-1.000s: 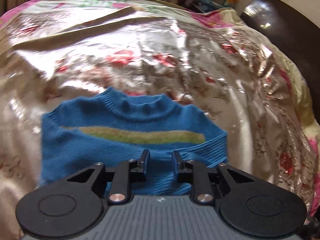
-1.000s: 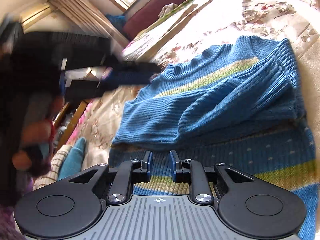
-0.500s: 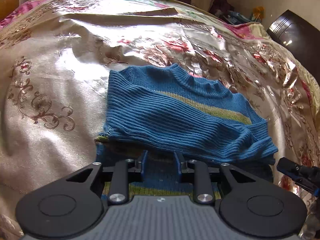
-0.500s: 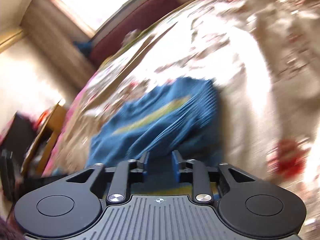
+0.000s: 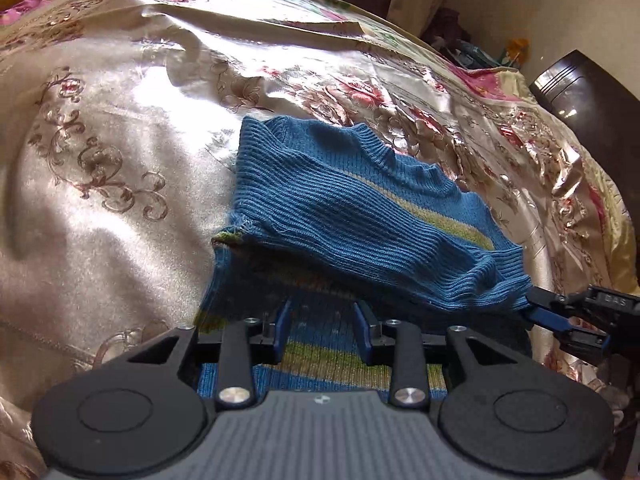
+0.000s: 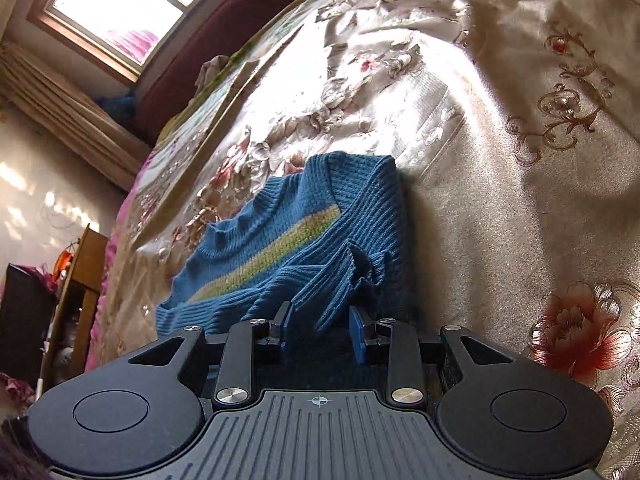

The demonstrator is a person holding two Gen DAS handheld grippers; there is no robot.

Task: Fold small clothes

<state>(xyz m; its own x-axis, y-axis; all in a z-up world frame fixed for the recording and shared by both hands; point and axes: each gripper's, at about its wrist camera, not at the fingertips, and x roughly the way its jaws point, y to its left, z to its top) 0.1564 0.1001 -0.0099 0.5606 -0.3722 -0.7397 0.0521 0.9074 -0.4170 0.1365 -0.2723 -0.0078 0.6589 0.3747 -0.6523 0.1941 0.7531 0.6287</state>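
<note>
A small blue knitted sweater with a yellow-green stripe lies on the floral satin bedspread, one sleeve folded across its chest. My left gripper hovers over the striped lower body; its jaws are opening and pinch nothing. At the right edge of that view my right gripper sits at the end of the folded sleeve. In the right wrist view the sweater lies ahead, and the sleeve cuff droops loosely between the pads of my right gripper, whose jaws stand apart.
The bedspread stretches wide around the sweater, with creases toward the far side. A dark cabinet stands past the bed's right corner. A wooden stand, a curtain and a window line the other side.
The sleeve now lies folded across the sweater's chest. My left gripper has come down toward the hem and its jaws stand wider. My right gripper has swung round to the cuff, jaws parted.
</note>
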